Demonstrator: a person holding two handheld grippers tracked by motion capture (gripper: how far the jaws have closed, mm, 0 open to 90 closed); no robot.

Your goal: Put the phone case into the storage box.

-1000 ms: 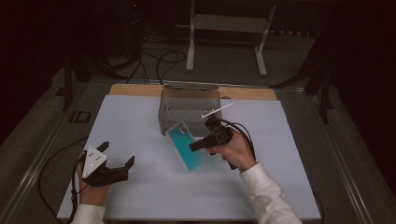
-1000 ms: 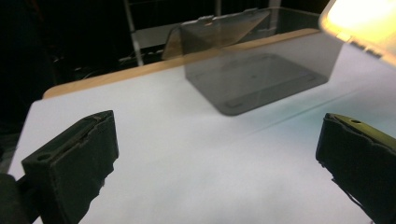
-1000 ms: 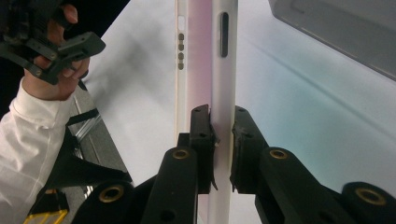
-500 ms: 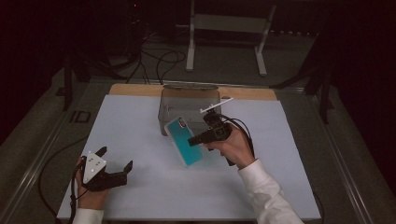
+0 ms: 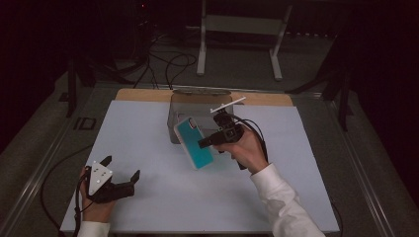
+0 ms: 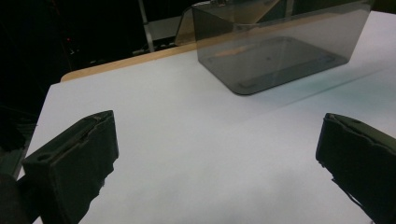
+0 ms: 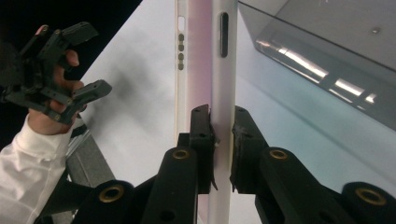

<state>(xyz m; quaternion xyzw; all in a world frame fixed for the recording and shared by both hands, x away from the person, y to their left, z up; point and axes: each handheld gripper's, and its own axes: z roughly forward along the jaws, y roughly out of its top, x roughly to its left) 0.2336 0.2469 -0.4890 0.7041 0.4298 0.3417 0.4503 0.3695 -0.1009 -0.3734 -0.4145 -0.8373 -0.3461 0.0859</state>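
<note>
A teal phone (image 5: 193, 143) in a pale case hangs tilted over the white table top (image 5: 138, 133), just in front of a grey see-through box (image 5: 192, 104). My right gripper (image 5: 202, 143) is shut on its long edge. In the right gripper view the phone (image 7: 205, 56) stands edge-on between the jaws, both pads pressed on it, with the box (image 7: 336, 56) to its right. My left gripper (image 5: 121, 168) is held open near the table's front left, nothing between its jaws. From the left gripper view the gripper (image 6: 215, 154) faces bare table with the box (image 6: 275, 51) beyond.
A wooden strip (image 5: 267, 98) borders the table's far edge behind the box. Cables (image 5: 168, 64) and a metal stand (image 5: 237, 24) lie on the dark floor beyond. The other hand and the left gripper (image 7: 91, 58) appear far off in the right gripper view.
The right gripper has edged the phone slightly back toward the box. The left gripper has barely shifted.
</note>
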